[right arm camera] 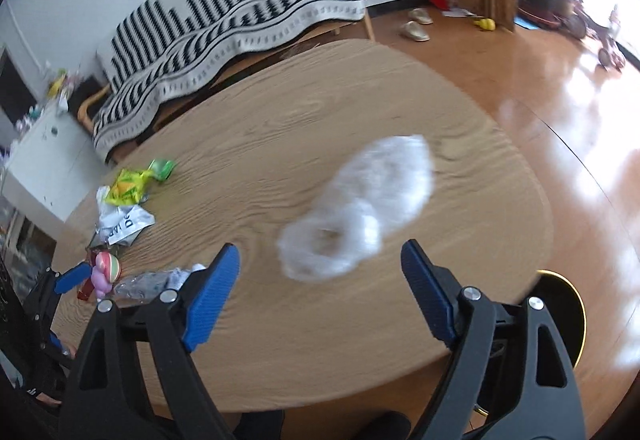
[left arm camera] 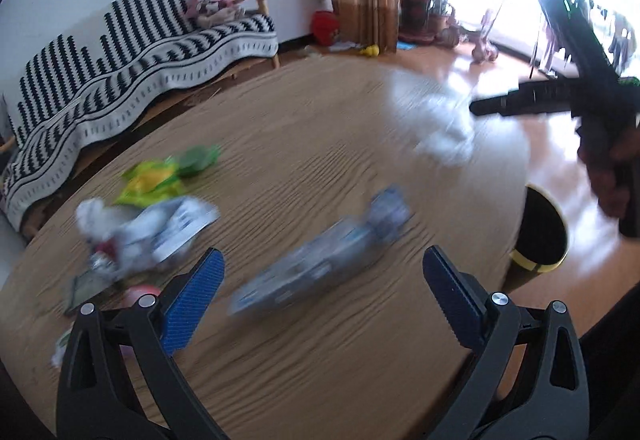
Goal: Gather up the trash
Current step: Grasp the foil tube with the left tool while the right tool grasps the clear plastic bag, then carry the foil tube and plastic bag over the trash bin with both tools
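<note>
While both grippers gape empty, the white bag (right arm camera: 360,212) lies ahead of the right gripper (right arm camera: 320,268)

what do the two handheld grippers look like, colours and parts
Both match: the left gripper and right gripper have black plastic arms with triangular cut-outs, silver round pivot bolts, and blue ribbed pads lining the jaws. Seen from the left camera, the right gripper's body is a black blocky handle with a small green light.
</note>
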The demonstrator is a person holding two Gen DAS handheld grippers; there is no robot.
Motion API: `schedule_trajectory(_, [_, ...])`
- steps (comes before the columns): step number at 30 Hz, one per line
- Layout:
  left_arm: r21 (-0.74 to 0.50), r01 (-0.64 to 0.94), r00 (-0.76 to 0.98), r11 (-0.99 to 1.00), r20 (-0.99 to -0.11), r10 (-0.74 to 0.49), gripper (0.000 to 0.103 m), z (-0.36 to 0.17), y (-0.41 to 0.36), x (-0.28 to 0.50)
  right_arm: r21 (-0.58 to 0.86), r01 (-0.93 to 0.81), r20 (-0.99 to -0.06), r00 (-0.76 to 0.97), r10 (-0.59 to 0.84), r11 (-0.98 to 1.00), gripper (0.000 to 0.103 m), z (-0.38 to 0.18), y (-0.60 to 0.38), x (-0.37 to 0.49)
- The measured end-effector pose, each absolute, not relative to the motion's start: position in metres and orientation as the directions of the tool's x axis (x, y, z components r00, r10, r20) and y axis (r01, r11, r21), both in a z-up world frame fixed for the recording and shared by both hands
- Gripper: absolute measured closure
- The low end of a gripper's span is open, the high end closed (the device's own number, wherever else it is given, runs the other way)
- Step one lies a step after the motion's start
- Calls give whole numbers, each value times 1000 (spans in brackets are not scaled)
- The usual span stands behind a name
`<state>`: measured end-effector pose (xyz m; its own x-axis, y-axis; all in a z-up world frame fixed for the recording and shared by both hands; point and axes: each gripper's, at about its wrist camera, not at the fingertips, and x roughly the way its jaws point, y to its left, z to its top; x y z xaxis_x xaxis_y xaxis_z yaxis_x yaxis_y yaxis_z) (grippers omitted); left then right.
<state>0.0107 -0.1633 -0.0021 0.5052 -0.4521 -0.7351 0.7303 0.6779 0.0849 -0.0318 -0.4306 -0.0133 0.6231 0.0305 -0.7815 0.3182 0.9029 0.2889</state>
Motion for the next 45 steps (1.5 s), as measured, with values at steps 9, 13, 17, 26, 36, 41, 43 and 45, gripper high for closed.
schedule_trajectory(9, [156, 788, 473, 595, -773, -423, 6, -36, -161, 38, 160, 406, -857, 509, -77, 900, 23, -46, -423, 20])
schedule_trajectory(13, [161, 798, 461, 581, -785, -415, 7, -44, -169, 49, 85, 423, -871, 472, -140, 902, 23, -59, -425, 30])
schedule_trajectory(17, [193, 820, 453, 539, -794, -406, 25, -49, -179, 47, 76, 426, -877, 459, -143, 901, 29, -66, -433, 30])
schedule_trajectory(26, [174, 832, 434, 526, -796, -423, 68, -29, -180, 31, 147, 411, -848, 521, -99, 900, 79, -53, -438, 15])
schedule_trajectory(36, [46, 761, 453, 647, -752, -480, 72, 16, -175, 33, 208, 341, -786, 616, -51, 917, 79, -16, -428, -29])
schedule_trajectory(41, [5, 744, 458, 668, -733, -504, 72, 25, -214, 27, 203, 388, -786, 612, -87, 899, 79, -15, -462, -66])
schedule_trajectory(43, [-16, 752, 442, 659, -729, -523, 72, 26, -238, 19, 203, 423, -788, 606, -109, 883, 79, -19, -481, -88])
schedule_trajectory(45, [-35, 768, 418, 639, -729, -542, 72, 26, -270, 9, 202, 456, -794, 594, -127, 867, 79, -25, -501, -111])
